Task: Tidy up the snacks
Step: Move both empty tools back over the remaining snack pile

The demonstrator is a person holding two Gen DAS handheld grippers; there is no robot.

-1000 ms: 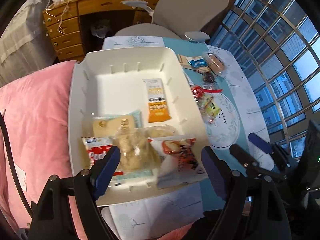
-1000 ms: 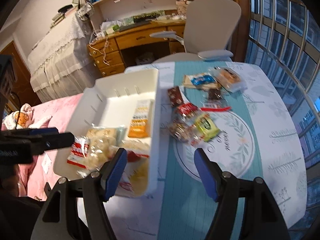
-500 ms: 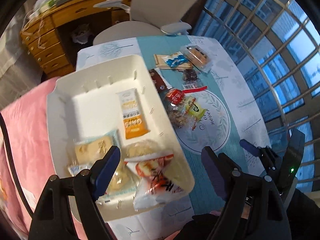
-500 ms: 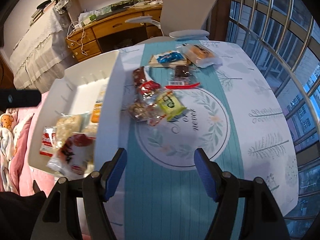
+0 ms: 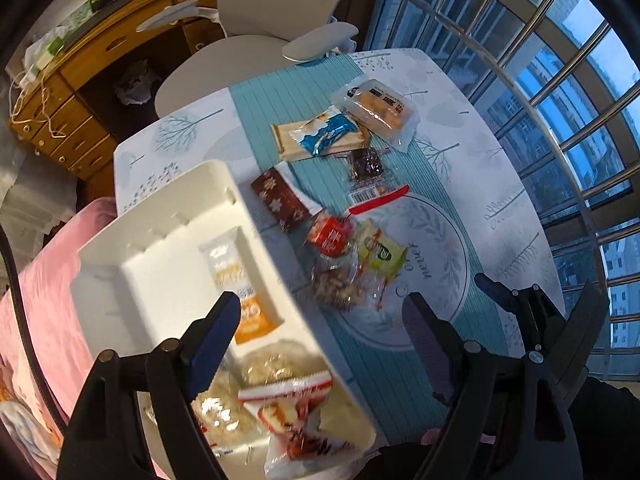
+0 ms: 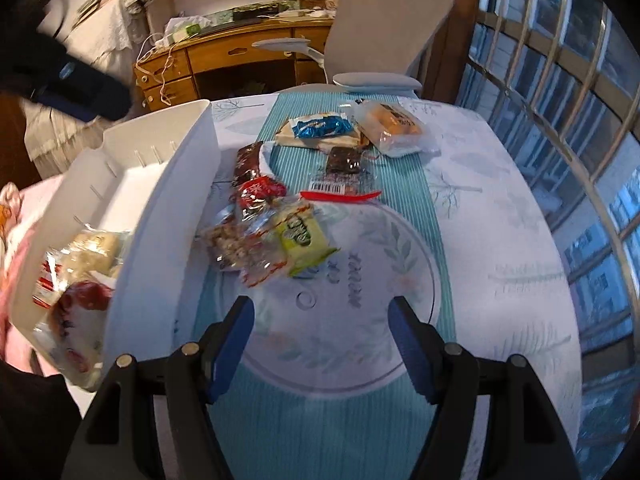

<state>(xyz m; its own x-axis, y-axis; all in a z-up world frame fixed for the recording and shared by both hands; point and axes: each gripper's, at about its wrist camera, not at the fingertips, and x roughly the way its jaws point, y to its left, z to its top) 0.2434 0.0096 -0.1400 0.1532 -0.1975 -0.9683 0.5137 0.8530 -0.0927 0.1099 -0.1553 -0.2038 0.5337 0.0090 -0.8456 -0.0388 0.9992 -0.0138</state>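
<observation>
A white bin (image 5: 168,216) at the table's left holds several snack packs, among them an orange bar (image 5: 244,300); it also shows in the right wrist view (image 6: 176,184). Loose snacks lie on the table to its right: a green pack (image 6: 302,236), a red pack (image 6: 258,192), a clear nut bag (image 6: 236,246), a brown bar (image 5: 282,200), a dark pack (image 6: 344,160), a blue pack (image 6: 320,128) and an orange cake pack (image 6: 394,126). My left gripper (image 5: 320,324) is open above the bin's right wall. My right gripper (image 6: 320,328) is open and empty over the table, short of the green pack.
A grey office chair (image 6: 380,36) stands behind the table, a wooden desk (image 6: 224,52) beyond it. Barred windows (image 6: 560,80) run along the right. Pink bedding (image 5: 44,300) lies left of the bin. The right gripper's fingers (image 5: 516,300) show at the left view's lower right.
Both grippers have swung right, away from the bin and toward the loose snacks. The right gripper has come lower and closer to the table. Both stayed open.
</observation>
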